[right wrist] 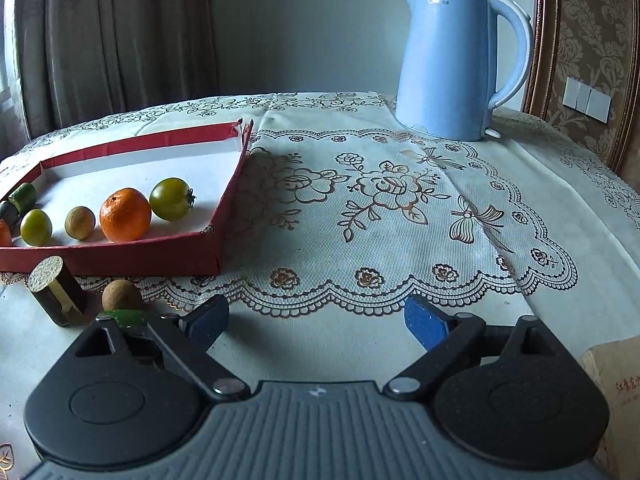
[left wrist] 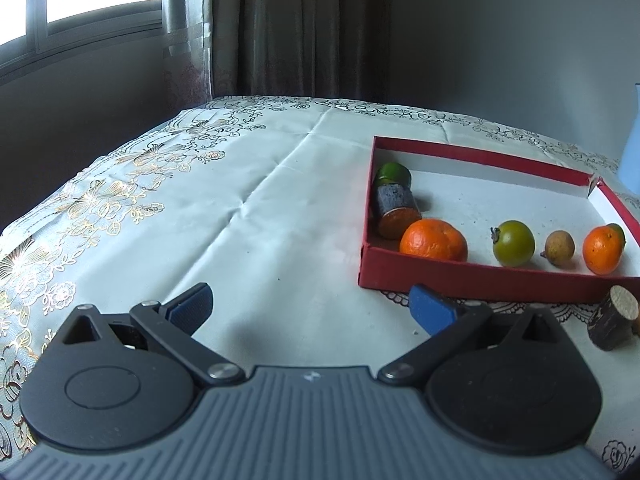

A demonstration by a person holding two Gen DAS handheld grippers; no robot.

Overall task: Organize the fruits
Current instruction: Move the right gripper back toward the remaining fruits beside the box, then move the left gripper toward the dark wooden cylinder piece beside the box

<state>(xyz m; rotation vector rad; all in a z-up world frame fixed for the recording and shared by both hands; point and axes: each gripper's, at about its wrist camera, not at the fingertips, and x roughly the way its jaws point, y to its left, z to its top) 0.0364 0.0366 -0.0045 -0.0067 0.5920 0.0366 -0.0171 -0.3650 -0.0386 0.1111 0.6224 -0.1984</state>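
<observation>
Both grippers hang low over the table with nothing held: the left gripper has its jaws spread wide over bare cloth near the box's left front corner, and the right gripper is equally wide open over the lace mat, to the right of the box. The red box already carries most of the fruit: along its front wall sit an orange, a green tomato, a longan and a second orange, and in its left corner a dark cane piece lies against a green one. Judging by this, the sorting is well along and the step in hand is picking up the stragglers. These lie outside, just before the box's front wall: a cane stub standing tilted, a loose longan just beside it, and a green bit partly hidden behind the right gripper's left finger, too covered to name. The right gripper is nearest, so the next move likely calls for it to swing left, straddle the loose longan or the stub, close gently, and lift over the wall into free floor. The longan is round and may roll; the stub may tip. The kettle stands at the far edge, well clear.
</observation>
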